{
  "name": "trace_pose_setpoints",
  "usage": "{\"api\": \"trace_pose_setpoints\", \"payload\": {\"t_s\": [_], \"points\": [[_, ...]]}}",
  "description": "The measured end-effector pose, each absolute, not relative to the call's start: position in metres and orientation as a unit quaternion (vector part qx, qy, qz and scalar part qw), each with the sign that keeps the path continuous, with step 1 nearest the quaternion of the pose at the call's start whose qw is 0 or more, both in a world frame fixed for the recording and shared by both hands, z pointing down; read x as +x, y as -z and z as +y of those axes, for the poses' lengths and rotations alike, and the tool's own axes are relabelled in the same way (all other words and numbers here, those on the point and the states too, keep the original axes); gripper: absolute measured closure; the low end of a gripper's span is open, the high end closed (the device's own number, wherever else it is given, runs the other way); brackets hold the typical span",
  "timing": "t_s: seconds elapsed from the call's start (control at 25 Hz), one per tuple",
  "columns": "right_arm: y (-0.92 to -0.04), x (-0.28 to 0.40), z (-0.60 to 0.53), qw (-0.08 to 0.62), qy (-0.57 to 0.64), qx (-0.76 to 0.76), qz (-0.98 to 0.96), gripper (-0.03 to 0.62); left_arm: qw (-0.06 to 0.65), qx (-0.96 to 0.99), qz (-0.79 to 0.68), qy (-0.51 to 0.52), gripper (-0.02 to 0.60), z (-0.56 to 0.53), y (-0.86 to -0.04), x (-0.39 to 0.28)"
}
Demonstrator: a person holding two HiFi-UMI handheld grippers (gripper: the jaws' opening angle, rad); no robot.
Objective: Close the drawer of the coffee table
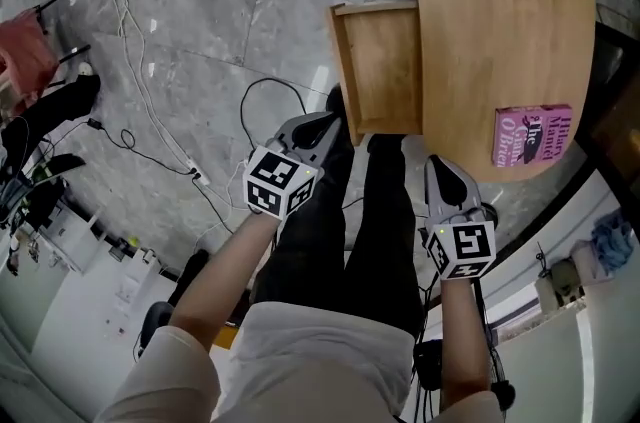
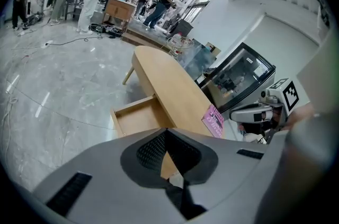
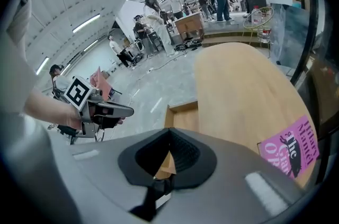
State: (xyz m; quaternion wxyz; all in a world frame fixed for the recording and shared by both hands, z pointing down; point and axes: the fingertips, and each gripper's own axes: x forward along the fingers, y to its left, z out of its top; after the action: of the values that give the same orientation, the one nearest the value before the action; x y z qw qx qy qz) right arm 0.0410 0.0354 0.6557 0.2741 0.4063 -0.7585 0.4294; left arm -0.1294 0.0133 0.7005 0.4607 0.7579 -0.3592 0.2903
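Since the drawer (image 1: pixel 378 66) sticks open out of the counter's (image 1: pixel 500 11) side, the left hand-held gripper (image 1: pixel 328 123) and right hand-held gripper (image 1: pixel 438 163) hang closed and empty nearby, probably for shoving it shut.

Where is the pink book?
In the head view the pink book lies on the wooden coffee table, near its lower right edge, right of the open drawer.

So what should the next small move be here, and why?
The drawer stands pulled out from the coffee table. The left gripper and right gripper are both shut, empty and clear of it. So probably bring the left one, which looks nearer, forward to the outer face of the front panel, ready to push it in.
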Motion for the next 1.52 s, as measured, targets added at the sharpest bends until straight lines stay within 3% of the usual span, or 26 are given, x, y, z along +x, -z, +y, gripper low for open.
{"api": "trace_pose_setpoints", "payload": {"t_s": [0.68, 0.84, 1.04, 1.16, 1.52], "points": [[-0.762, 0.014, 0.054, 0.277, -0.445, 0.371, -0.766, 0.583, 0.511, 0.706, -0.386, -0.302, 0.572, 0.050, -0.848, -0.144], [-0.774, 0.011, 0.058, 0.274, -0.454, 0.371, -0.762, 0.583, 0.535, 0.687, -0.397, -0.289, 0.507, 0.054, -0.872, -0.145], [-0.787, 0.007, 0.063, 0.274, -0.461, 0.366, -0.761, 0.583, 0.578, 0.652, -0.413, -0.265, 0.371, 0.054, -0.899, -0.144], [-0.794, 0.006, 0.064, 0.276, -0.464, 0.363, -0.760, 0.583, 0.594, 0.638, -0.418, -0.255, 0.329, 0.053, -0.913, -0.139], [-0.806, 0.005, 0.060, 0.271, -0.468, 0.361, -0.760, 0.583, 0.620, 0.612, -0.437, -0.226, 0.308, 0.038, -0.942, -0.131]]}}
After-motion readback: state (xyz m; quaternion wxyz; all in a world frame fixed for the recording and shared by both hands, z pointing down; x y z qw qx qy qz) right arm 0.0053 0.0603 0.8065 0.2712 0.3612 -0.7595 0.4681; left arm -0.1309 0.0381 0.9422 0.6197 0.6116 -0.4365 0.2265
